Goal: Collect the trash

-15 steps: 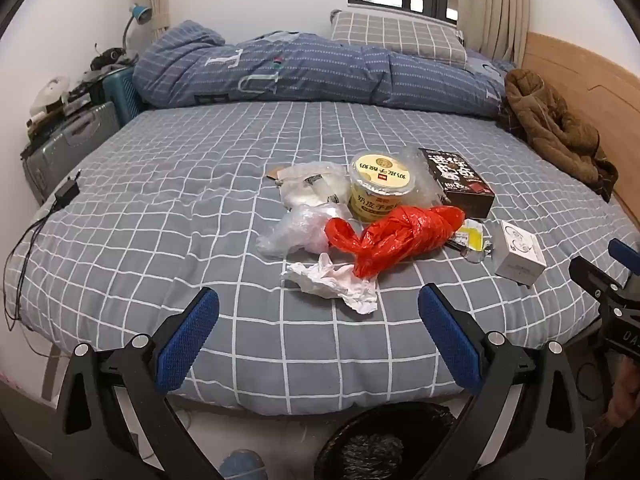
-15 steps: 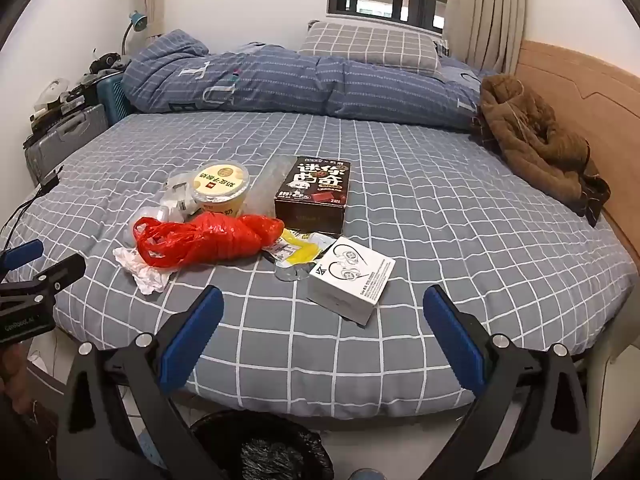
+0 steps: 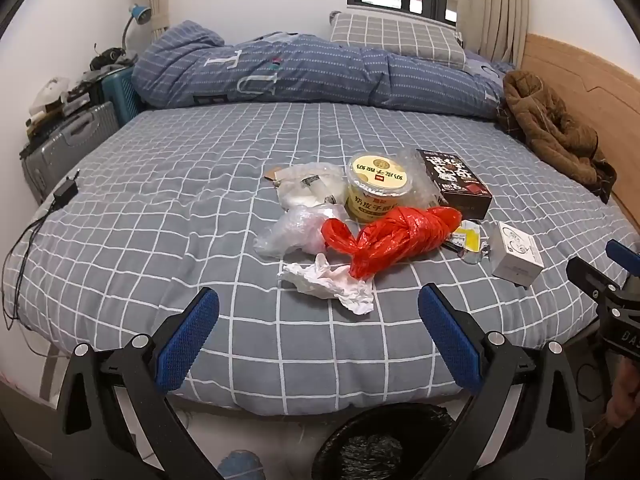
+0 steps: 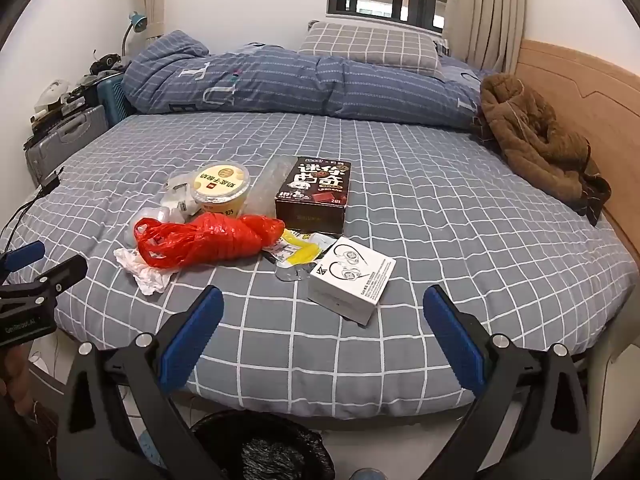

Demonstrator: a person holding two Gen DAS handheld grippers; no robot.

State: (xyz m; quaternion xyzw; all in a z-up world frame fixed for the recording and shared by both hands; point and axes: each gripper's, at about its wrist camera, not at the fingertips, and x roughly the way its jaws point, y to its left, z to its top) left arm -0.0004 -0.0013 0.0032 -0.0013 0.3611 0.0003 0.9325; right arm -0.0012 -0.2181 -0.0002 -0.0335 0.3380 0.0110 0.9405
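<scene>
A pile of trash lies on the grey checked bed [image 3: 160, 220]: a crumpled white tissue [image 3: 328, 282], a red plastic bag [image 3: 394, 236], clear plastic bags [image 3: 296, 232], a yellow yogurt tub [image 3: 378, 186], a dark snack box [image 3: 456, 188], a yellow wrapper [image 3: 468, 238] and a white earphone box [image 3: 516, 254]. My left gripper [image 3: 318, 324] is open and empty, just short of the tissue. My right gripper [image 4: 322, 320] is open and empty, just short of the earphone box [image 4: 352, 276]. A black-lined trash bin [image 3: 384, 444] stands on the floor below both grippers.
A folded blue duvet [image 3: 320, 76] and a pillow [image 3: 396, 36] lie at the far side. A brown jacket [image 3: 552, 128] lies by the wooden headboard [image 3: 592, 92]. Suitcases [image 3: 68, 136] stand at the left. A charger and cable [image 3: 64, 192] lie on the bed's left edge.
Both grippers have moved slightly forward and up toward the trash pile. Nothing on the bed has moved.
</scene>
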